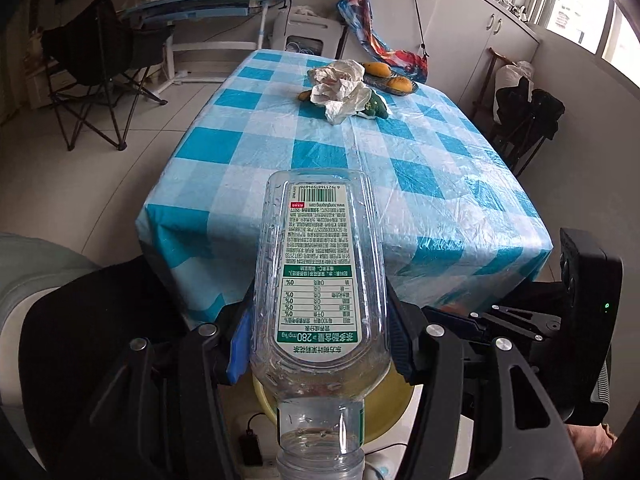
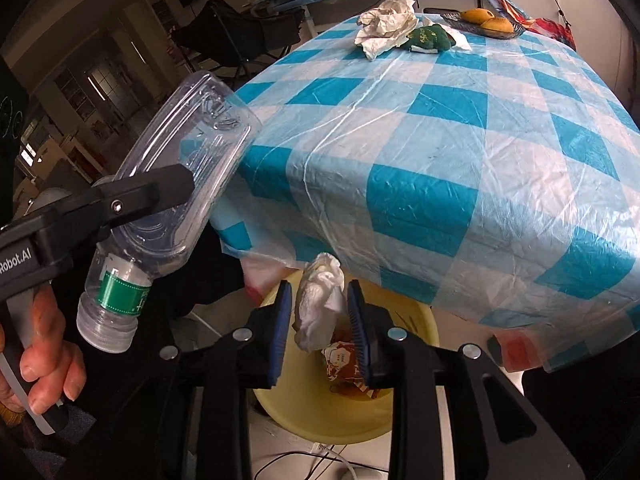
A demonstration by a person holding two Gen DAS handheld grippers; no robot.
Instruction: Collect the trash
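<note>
My left gripper (image 1: 320, 332) is shut on an empty clear plastic bottle (image 1: 320, 280) with a green and white label, held neck down over a yellow bin (image 1: 384, 404). The bottle (image 2: 188, 160) and the left gripper's fingers (image 2: 160, 192) also show in the right wrist view. My right gripper (image 2: 318, 320) is shut on a crumpled white tissue (image 2: 320, 300) above the yellow bin (image 2: 312, 412), which holds a brown printed wrapper (image 2: 344, 364). More crumpled white paper (image 1: 340, 84) lies at the far end of the table, beside a green packet (image 1: 376, 106).
The table wears a blue and white checked cloth (image 1: 360, 168). A dish of yellow fruit (image 1: 390, 78) stands at its far end. A black folding chair (image 1: 100, 68) and a desk (image 1: 208, 8) stand beyond on the left. White cupboards (image 1: 460, 8) line the right wall.
</note>
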